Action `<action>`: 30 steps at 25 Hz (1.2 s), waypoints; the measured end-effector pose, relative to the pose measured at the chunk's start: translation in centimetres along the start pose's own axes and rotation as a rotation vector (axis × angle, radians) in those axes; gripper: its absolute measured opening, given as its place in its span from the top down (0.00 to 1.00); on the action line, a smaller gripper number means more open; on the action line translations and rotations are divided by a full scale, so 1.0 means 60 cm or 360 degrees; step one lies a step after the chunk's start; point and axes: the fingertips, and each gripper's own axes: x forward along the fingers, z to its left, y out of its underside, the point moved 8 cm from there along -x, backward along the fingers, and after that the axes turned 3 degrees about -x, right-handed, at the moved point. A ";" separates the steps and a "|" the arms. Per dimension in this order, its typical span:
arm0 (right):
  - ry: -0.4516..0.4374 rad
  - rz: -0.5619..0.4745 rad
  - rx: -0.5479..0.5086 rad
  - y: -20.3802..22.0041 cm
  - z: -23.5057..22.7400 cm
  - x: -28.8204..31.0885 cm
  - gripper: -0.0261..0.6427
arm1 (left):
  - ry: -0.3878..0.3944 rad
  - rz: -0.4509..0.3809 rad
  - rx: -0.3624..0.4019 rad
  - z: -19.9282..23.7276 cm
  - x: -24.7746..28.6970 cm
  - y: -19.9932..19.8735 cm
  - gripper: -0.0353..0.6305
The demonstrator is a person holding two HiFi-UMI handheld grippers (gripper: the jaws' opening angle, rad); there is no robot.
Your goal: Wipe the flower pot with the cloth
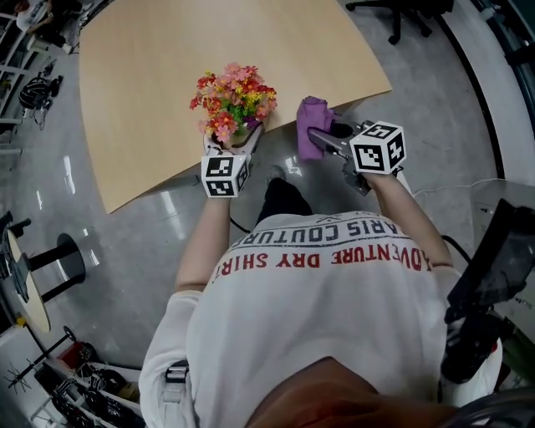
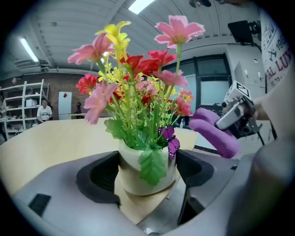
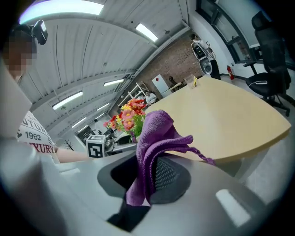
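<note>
A cream flower pot (image 2: pixel 138 177) filled with red, pink and yellow artificial flowers (image 1: pixel 234 99) stands at the near edge of the tan table (image 1: pixel 150 75). My left gripper (image 2: pixel 148 171) is closed around the pot, one pad against each side. In the head view the left gripper (image 1: pixel 233 142) reaches in under the blooms, which hide most of the pot. Just right of the pot, my right gripper (image 3: pixel 140 173) is shut on a purple cloth (image 3: pixel 154 138). The cloth (image 1: pixel 312 125) hangs bunched from its tips, a short way from the pot without touching it.
The table's curved near edge (image 1: pixel 251 163) runs just under both grippers, with glossy grey floor below. An office chair (image 1: pixel 401 12) stands beyond the table's far right corner. A round-based stand (image 1: pixel 63 259) is on the floor at left, dark equipment (image 1: pixel 493 276) at right.
</note>
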 end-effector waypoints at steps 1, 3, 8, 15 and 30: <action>-0.0017 -0.0009 -0.0005 -0.012 -0.010 0.012 0.89 | 0.0037 0.0015 0.0014 0.003 0.007 0.000 0.35; -0.0049 -0.0023 -0.0011 -0.032 -0.035 0.036 0.89 | 0.0109 0.0041 0.0047 0.008 0.026 0.001 0.35; -0.0096 -0.0037 -0.0020 -0.073 -0.067 0.102 0.89 | 0.0280 0.0096 0.0135 0.033 0.044 0.008 0.35; -0.0136 0.0002 -0.0012 -0.096 -0.089 0.172 0.89 | 0.0338 0.0113 0.0159 0.062 0.056 0.007 0.35; 0.0011 0.0333 -0.0016 -0.086 -0.125 0.227 0.89 | 0.0412 0.0106 0.0180 0.074 0.056 0.002 0.35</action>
